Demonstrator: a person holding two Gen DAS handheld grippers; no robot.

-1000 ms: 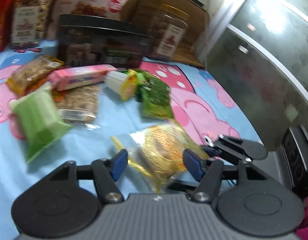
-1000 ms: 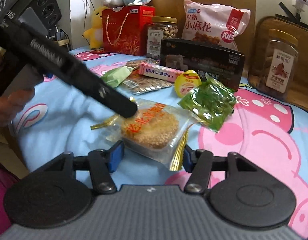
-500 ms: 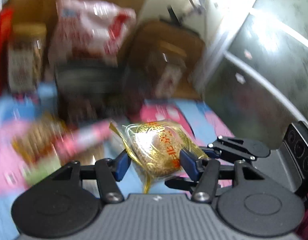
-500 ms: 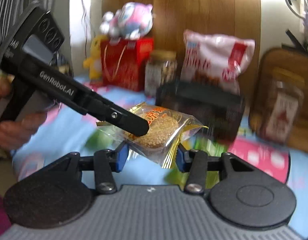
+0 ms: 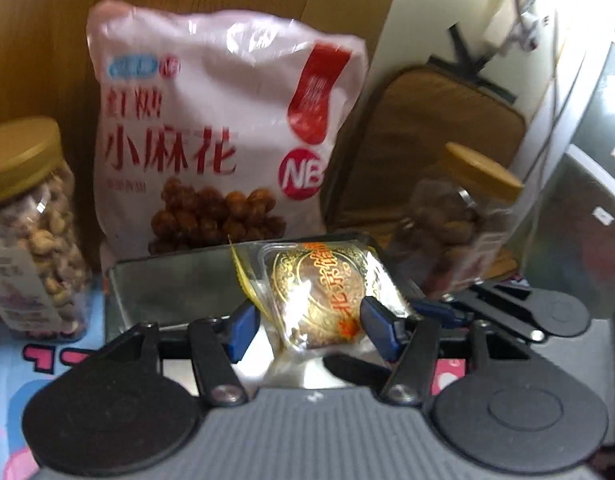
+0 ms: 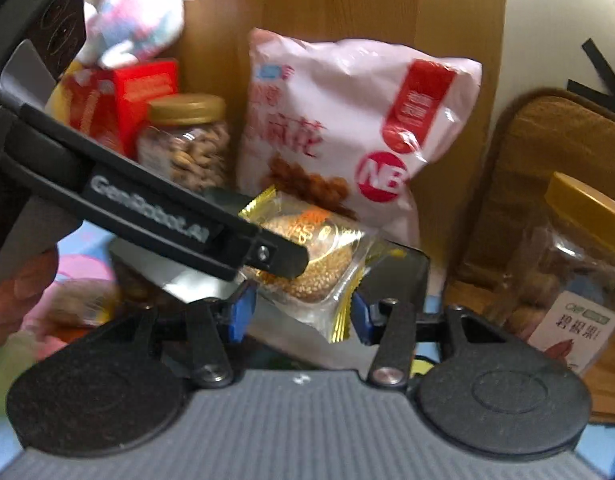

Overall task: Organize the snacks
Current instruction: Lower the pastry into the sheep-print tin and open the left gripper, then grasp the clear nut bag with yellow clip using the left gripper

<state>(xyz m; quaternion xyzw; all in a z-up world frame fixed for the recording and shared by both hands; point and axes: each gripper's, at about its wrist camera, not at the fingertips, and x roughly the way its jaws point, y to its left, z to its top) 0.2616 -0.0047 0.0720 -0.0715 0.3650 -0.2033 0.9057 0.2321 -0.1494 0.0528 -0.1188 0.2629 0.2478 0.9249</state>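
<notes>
Between the blue pads of both claws hangs one clear-wrapped sesame cake [image 5: 319, 300], lifted above the shiny top of a dark box [image 5: 167, 284]. Seen from the left wrist, the left claw [image 5: 307, 320] stands about half open, its pads [image 5: 243, 326] pressing on the crinkled wrapper from both sides. From the right wrist, the right claw [image 6: 297, 314] grips the same packet [image 6: 307, 272] by its gold-edged ends; its jaws are opening a little, with the wrapper between them and the pads touching it. The left tool's black finger [image 6: 275, 256] crosses that view from the left and lies over the cake, with part of a hand [image 6: 19, 292] at the frame's edge.

Behind the box a large pink bag [image 5: 219, 136] of fried dough twists leans upright against a wooden board [image 5: 51, 32]. A gold-lidded jar of nuts [image 5: 31, 232] stands to its left, and another jar [image 5: 459, 224] with a gold lid stands to the right in front of a brown cushion [image 5: 439, 128]. A red gift bag [image 6: 119, 100] with a plush toy [image 6: 135, 12] above it sits further left. Everything rests on a blue and pink cartoon-print cloth [image 5: 11, 380].
</notes>
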